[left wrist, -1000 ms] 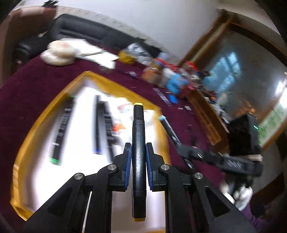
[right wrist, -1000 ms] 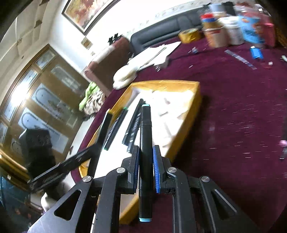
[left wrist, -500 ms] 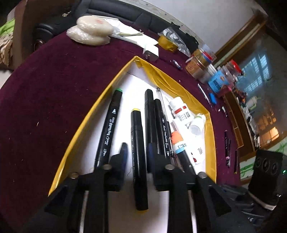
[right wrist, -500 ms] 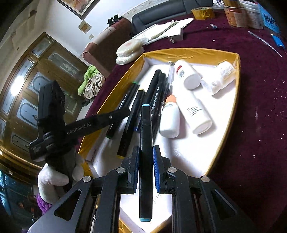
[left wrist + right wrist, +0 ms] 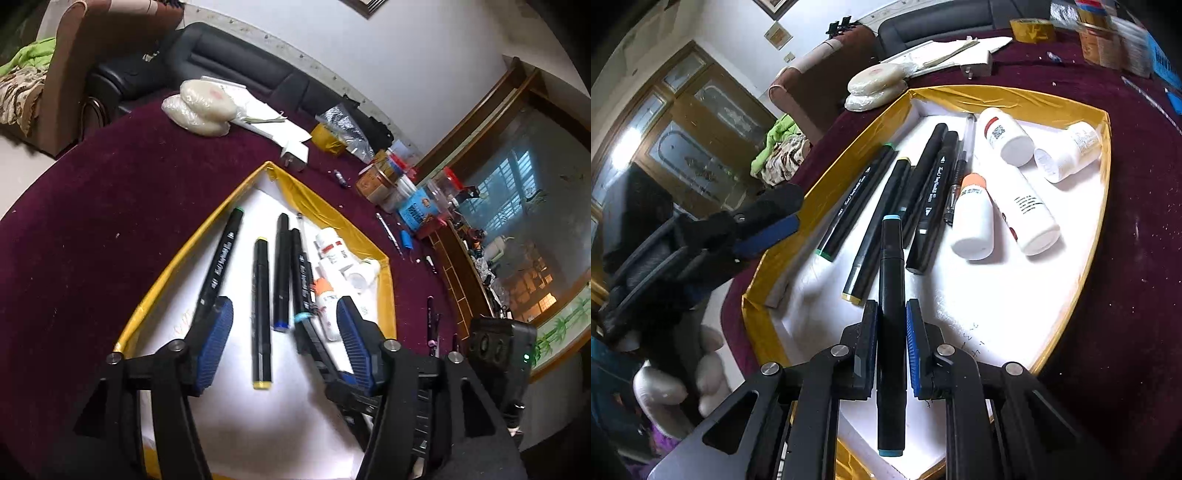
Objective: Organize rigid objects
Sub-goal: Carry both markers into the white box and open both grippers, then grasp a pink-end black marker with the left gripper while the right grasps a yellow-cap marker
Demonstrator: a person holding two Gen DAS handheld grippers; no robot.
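Observation:
A gold-rimmed white tray [image 5: 221, 214] [image 5: 997, 98] holds several black markers and white bottles [image 5: 1008, 140]. My left gripper [image 5: 284, 343] is open above the tray's near end; the yellow-capped marker [image 5: 260, 314] lies loose on the tray between its fingers, beside the green-capped marker [image 5: 221, 262]. My right gripper [image 5: 892, 347] is shut on a black marker with blue caps [image 5: 892, 317], held over the tray's near part. That marker's blue tip [image 5: 301, 317] shows low right in the left wrist view. The left gripper's finger [image 5: 768, 230] shows at the tray's left edge.
The tray sits on a maroon cloth table [image 5: 110, 206]. Jars and boxes [image 5: 402, 184], a tape roll [image 5: 1032, 29], papers [image 5: 258, 118] and a white charger [image 5: 295, 157] lie at the far side. Small pens [image 5: 430, 314] lie right of the tray.
My left gripper opened wide and let go of the yellow-capped marker, which now lies on the tray. My right gripper brought the blue-capped marker lower over the tray.

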